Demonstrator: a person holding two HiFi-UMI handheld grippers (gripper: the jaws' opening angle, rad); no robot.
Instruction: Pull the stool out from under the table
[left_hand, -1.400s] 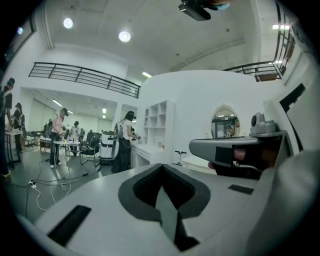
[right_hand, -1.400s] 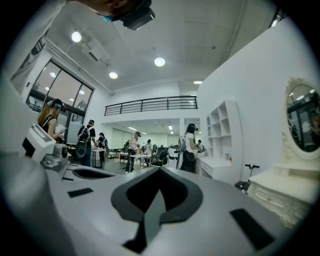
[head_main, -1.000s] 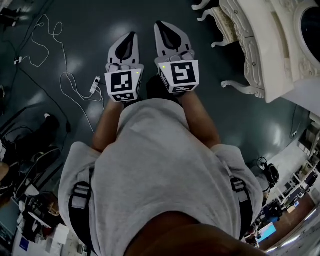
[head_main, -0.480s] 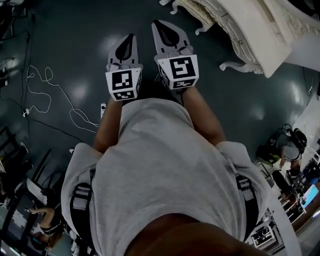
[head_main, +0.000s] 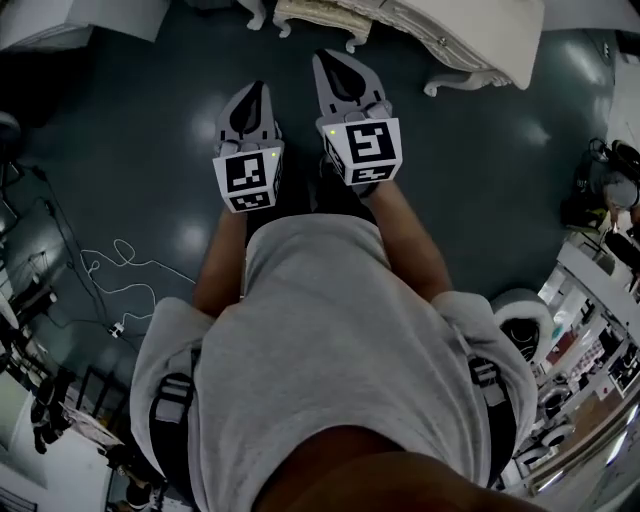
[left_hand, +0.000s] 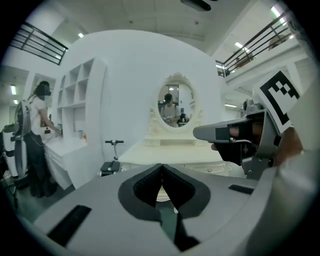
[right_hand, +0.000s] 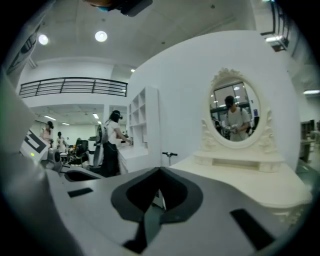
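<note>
Grey shirt fills the near view; beyond it the left gripper and right gripper sit side by side, both clenched on nothing, over the dark floor. Farther out, at twelve o'clock, the cream stool stands against the white dressing table.

Loose white cable lies on the dark glossy floor; open shelves flank a curved white wall.
</note>
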